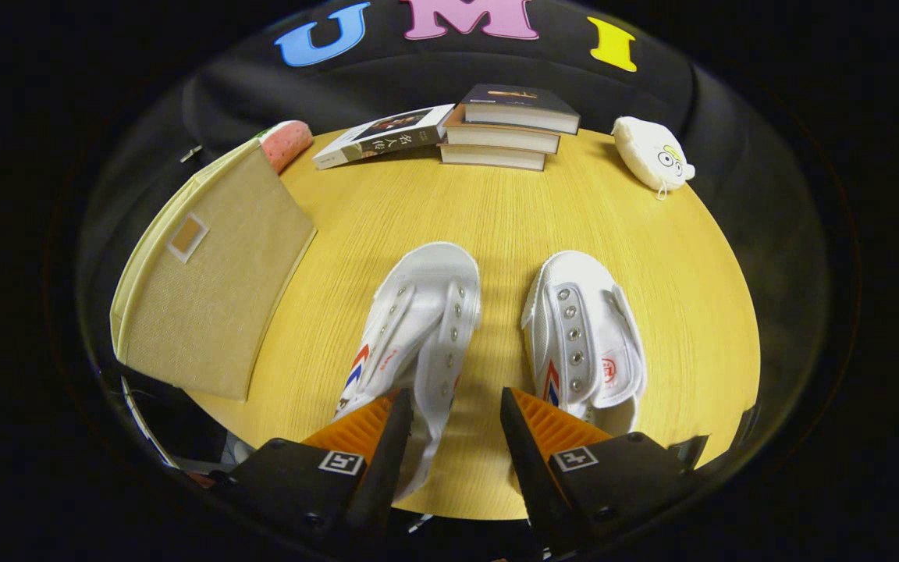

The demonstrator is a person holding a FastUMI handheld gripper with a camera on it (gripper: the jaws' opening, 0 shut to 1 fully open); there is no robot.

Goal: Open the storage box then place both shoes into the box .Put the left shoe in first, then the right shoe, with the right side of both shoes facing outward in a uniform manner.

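Nearest are the tongs (449,421), standing wide apart and holding nothing. The heel end of the left shoe (418,328) reaches into the gap between them, close to the left finger, but I cannot tell if it touches. The right shoe (586,336) lies just beside it on the wooden surface (496,211), its heel near the right finger. Both shoes are white canvas, with the toes pointing away from the tongs. I judge them light and soft: the upper will fold under pressure, while the sole and heel rim are stiffer. A good place to take hold is probably the heel collar or the side wall near the eyelets.

To the left, beyond the left shoe, stands the storage box (207,289), beige fabric, and its lid seems closed, so opening it looks not yet done. A pink soft thing (287,143) shows behind it. At the far edge are a stack of books (508,129), one leaning book (383,136) and a small white plush toy (651,152).
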